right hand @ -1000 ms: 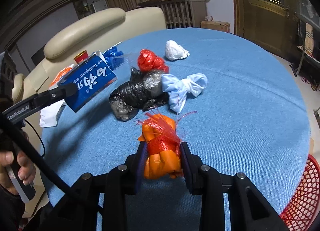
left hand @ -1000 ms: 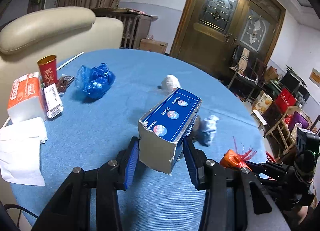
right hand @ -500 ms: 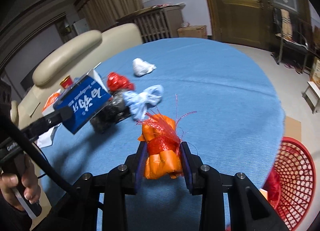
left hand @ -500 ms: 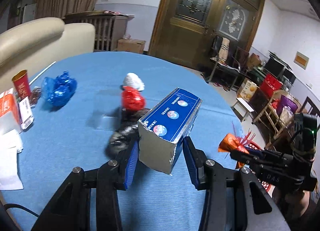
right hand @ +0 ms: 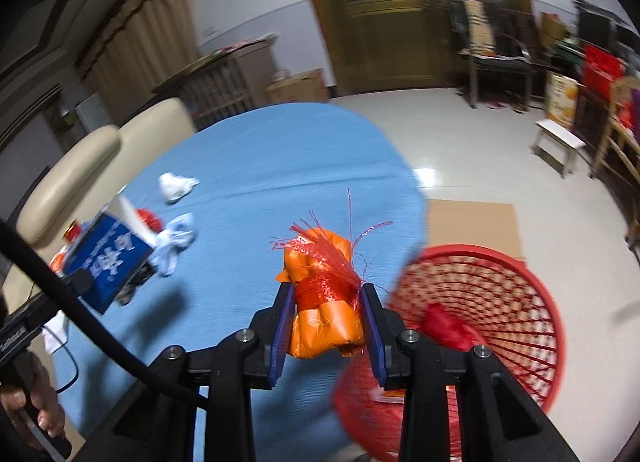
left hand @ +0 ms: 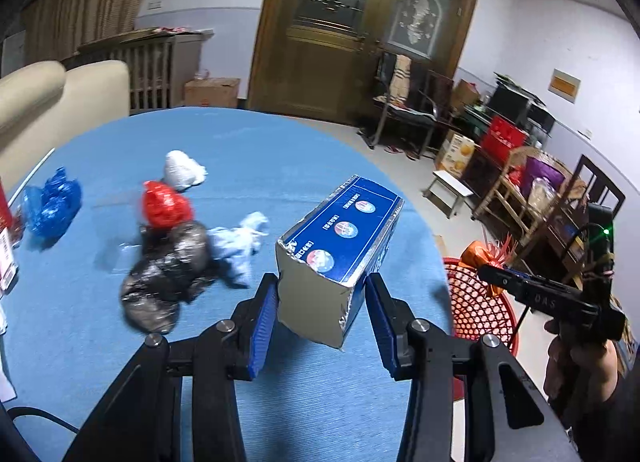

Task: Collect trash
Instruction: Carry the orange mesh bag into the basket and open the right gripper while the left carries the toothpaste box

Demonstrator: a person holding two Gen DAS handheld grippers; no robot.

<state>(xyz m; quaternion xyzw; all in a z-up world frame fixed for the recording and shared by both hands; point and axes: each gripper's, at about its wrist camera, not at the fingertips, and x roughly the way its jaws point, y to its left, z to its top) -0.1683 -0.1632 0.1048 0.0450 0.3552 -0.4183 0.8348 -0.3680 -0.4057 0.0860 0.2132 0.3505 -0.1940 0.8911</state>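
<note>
From the left wrist view, the left gripper [left hand: 322, 310] has its jaws partly spread and clamped on a blue toothpaste box [left hand: 340, 258], held off the blue counter [left hand: 280, 166] near that counter's curved right edge. Beyond the edge the red mesh basket [left hand: 476, 298] stands on the floor, close against the counter. The right gripper [left hand: 490, 272] shows at the far right, above the basket, with an orange bundle [left hand: 476, 254] at its tip. To the left of the box lie a black bag [left hand: 168, 278], a pale blue wad [left hand: 240, 246], a red bag [left hand: 164, 208], a white wad [left hand: 182, 170] and a blue bag [left hand: 52, 208], with bare cloth in front of the jaws. A wooden door [left hand: 360, 26] and cluttered chairs fill the room behind.

From the right wrist view, the right gripper [right hand: 326, 326] has its jaws pressed narrowly on the orange bundle [right hand: 324, 302], tied with red netting, at the counter [right hand: 260, 166] edge. The basket [right hand: 500, 302] sits just right of it, lower down, with red trash inside. Pale open floor [right hand: 460, 142] spreads beyond. The box [right hand: 110, 258] shows at left.
</note>
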